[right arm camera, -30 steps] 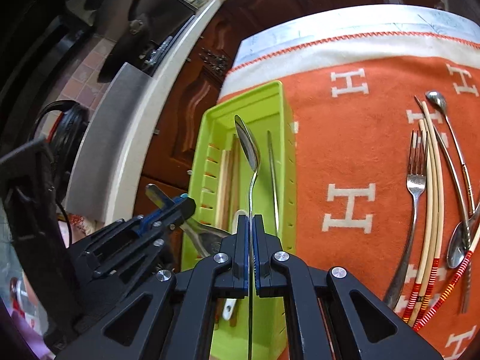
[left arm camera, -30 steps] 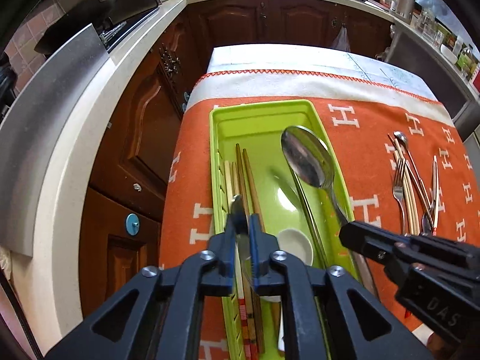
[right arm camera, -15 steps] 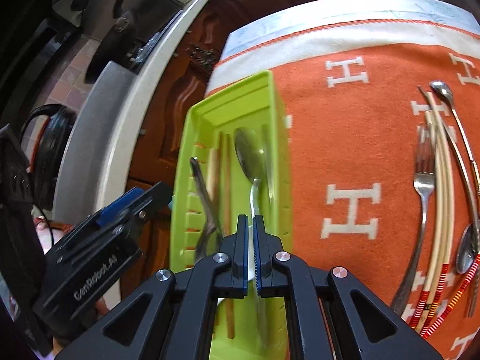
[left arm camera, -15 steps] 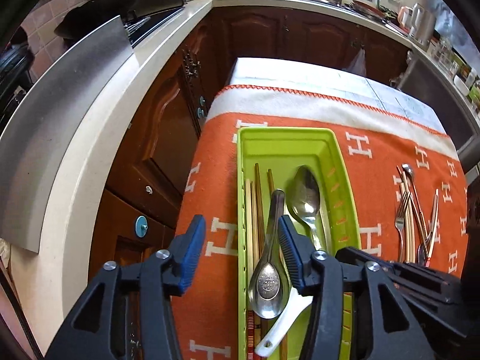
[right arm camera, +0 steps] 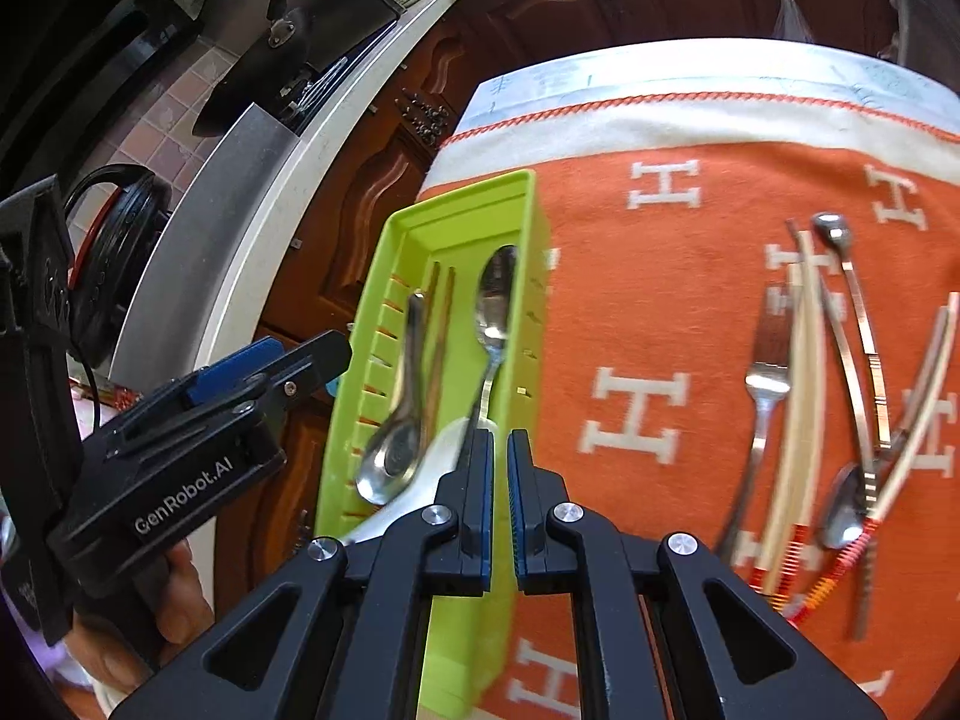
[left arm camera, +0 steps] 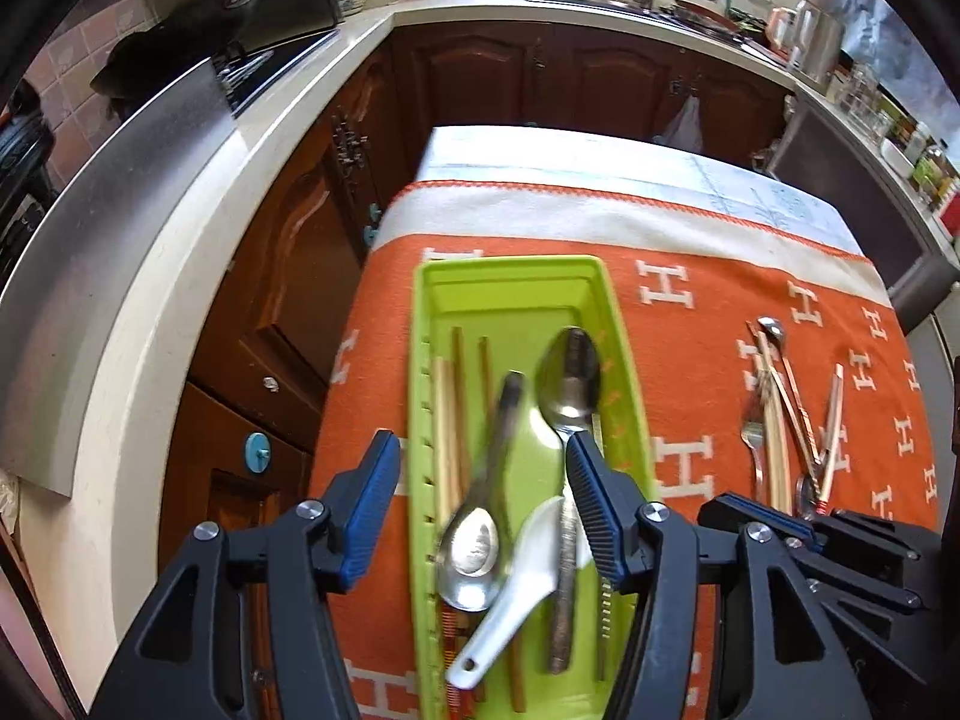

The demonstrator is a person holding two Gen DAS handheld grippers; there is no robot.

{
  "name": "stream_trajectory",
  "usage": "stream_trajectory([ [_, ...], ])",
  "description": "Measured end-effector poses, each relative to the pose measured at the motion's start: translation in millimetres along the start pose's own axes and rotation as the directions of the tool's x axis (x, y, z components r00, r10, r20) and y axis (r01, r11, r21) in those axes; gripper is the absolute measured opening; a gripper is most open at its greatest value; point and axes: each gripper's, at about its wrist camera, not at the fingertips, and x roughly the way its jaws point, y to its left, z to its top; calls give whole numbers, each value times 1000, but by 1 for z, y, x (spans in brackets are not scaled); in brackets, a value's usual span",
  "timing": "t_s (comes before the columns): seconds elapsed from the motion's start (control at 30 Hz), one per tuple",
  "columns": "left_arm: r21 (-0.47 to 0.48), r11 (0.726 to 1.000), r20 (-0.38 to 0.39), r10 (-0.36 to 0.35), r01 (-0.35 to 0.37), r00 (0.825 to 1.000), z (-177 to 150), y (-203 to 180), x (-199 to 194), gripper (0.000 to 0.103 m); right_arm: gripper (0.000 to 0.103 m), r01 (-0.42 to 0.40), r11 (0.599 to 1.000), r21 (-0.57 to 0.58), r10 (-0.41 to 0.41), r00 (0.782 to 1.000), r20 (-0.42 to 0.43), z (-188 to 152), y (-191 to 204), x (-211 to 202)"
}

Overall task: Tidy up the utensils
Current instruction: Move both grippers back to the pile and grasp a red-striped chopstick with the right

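Note:
A lime green utensil tray (left arm camera: 510, 282) (right arm camera: 468, 210) lies on the orange cloth. It holds wooden chopsticks (left arm camera: 447, 402), a steel spoon with its bowl near me (left arm camera: 474, 546) (right arm camera: 390, 450), a second steel spoon (left arm camera: 570, 372) (right arm camera: 495, 300) and a white ceramic spoon (left arm camera: 510, 594). My left gripper (left arm camera: 480, 510) is open and empty above the tray. My right gripper (right arm camera: 501, 480) is slightly open and empty, just above the tray's right wall. Loose on the cloth to the right lie a fork (right arm camera: 762, 372), chopsticks (right arm camera: 798, 396) and small spoons (right arm camera: 840, 504).
The orange cloth (left arm camera: 690, 336) covers a table with a white strip at the far edge. Dark wooden cabinets and a pale counter (left arm camera: 150, 276) run along the left and back. The left gripper's body (right arm camera: 180, 432) sits left of the tray in the right wrist view.
Both grippers let go of their spoons, which now lie in the tray. The left gripper opened wide and pulled back; the right gripper opened slightly and drew back.

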Motion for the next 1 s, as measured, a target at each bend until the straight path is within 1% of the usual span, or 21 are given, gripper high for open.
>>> stream_trajectory([
  [0.23, 72, 995, -5, -62, 62, 998, -10, -45, -9, 56, 5, 62, 997, -36, -60, 997, 50, -20, -29, -45],
  [0.33, 103, 989, -6, -104, 105, 995, -15, -69, -13, 56, 5, 87, 996, -33, -84, 994, 73, -31, -44, -64],
  [0.47, 133, 979, -12, -155, 155, 988, -21, -93, -17, 57, 14, 115, 993, 6, -115, 989, 98, -44, -73, -89],
  [0.57, 146, 970, -23, -194, 195, 981, -24, -109, -17, 60, 15, 128, 991, 45, -133, 984, 119, -48, -95, -107],
  [0.67, 157, 961, -36, -227, 229, 973, -24, -123, -13, 61, 15, 143, 986, 87, -154, 979, 136, -50, -117, -119],
  [0.8, 156, 955, -50, -249, 254, 967, -22, -135, -3, 61, 15, 146, 980, 139, -165, 976, 142, -48, -142, -125],
  [0.9, 156, 957, -53, -237, 243, 970, -20, -142, 7, 61, 15, 134, 974, 181, -158, 979, 128, -46, -163, -121],
  [1.0, 150, 959, -61, -233, 239, 971, -19, -146, 18, 61, 15, 121, 969, 215, -145, 984, 98, -43, -177, -107],
])
